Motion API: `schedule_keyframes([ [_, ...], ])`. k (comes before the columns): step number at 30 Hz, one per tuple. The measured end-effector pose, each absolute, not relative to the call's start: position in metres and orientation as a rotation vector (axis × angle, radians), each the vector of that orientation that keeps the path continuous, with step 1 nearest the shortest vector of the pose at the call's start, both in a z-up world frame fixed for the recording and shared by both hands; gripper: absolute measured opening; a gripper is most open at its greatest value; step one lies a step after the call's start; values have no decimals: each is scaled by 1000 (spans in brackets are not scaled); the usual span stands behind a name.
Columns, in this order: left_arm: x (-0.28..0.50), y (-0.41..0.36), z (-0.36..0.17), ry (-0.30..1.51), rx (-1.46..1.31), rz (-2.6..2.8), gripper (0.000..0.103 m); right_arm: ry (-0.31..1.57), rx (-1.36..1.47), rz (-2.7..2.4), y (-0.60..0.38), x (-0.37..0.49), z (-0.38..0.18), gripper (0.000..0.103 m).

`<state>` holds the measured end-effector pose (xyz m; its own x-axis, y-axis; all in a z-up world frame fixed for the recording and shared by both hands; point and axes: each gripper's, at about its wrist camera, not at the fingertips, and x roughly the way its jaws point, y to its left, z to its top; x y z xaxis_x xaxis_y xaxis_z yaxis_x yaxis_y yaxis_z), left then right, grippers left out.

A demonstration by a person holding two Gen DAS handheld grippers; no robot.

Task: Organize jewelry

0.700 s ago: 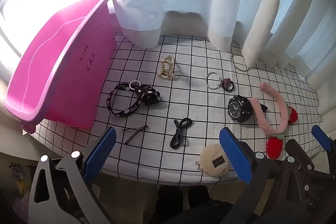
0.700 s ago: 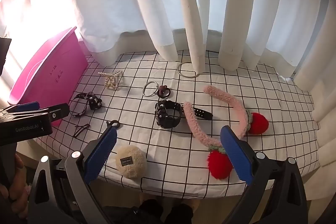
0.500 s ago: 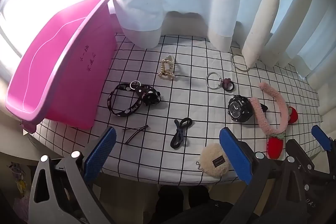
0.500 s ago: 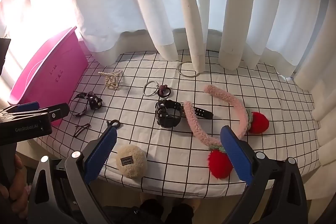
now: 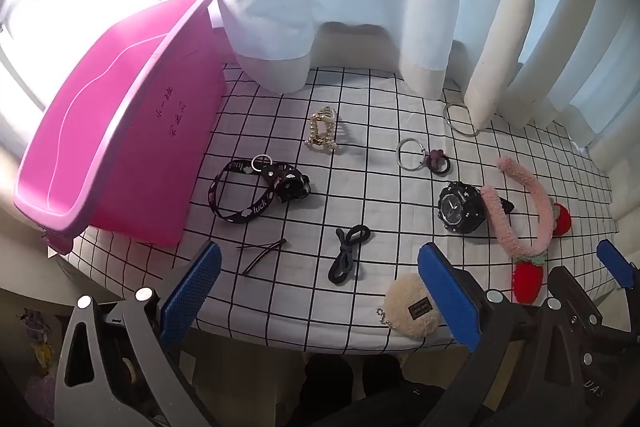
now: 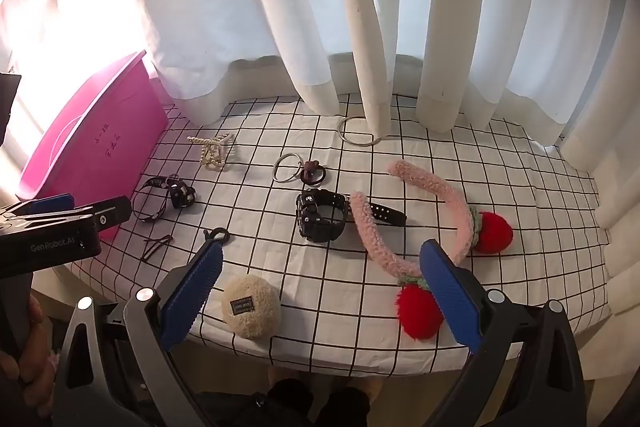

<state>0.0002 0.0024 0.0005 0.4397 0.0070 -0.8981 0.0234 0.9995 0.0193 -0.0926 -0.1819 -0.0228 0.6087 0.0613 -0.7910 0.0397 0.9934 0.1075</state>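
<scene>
Nothing on the bench (image 5: 280, 319) has shifted since the earlier frames; both grippers hang at its near edge, unchanged.

Left gripper (image 5: 320, 291): fingers spread wide, empty, tilted down over the near edge. Ahead of them and between them lies the dark hair tie (image 5: 349, 254), its long axis running away from the fingers, leaning slightly right. Just left of it, the hairpins (image 5: 262, 253). Just beside the right finger, the cream puff (image 5: 412, 303).

Right gripper (image 6: 320, 287): fingers likewise released, nothing between the pads. The cream puff (image 6: 251, 306) sits just inside its left finger; the red strawberry pompom (image 6: 418, 311) of the pink headband (image 6: 424, 183) touches its right finger in view.

Farther ahead: black watch (image 6: 320, 215), silver ring with dark charm (image 6: 298, 167), pearl clip (image 5: 322, 133), black lanyard (image 5: 256, 193), thin hoop (image 6: 358, 133) at the curtain hem.

Pink bin (image 5: 120, 131): far left of both, open, nearer the left gripper.

Judgement: hair tie suits the left, headband the right.

Left view alone shows the bin's interior; right view alone shows the watch strap and the hand (image 6: 24, 359) holding the left gripper.
</scene>
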Motion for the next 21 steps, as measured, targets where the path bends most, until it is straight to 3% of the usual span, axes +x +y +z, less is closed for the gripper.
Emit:
schedule_keyframes([
  [21,-1,2,1,1113,33,-5,97,917,126,13,-178,-94,-25,94],
])
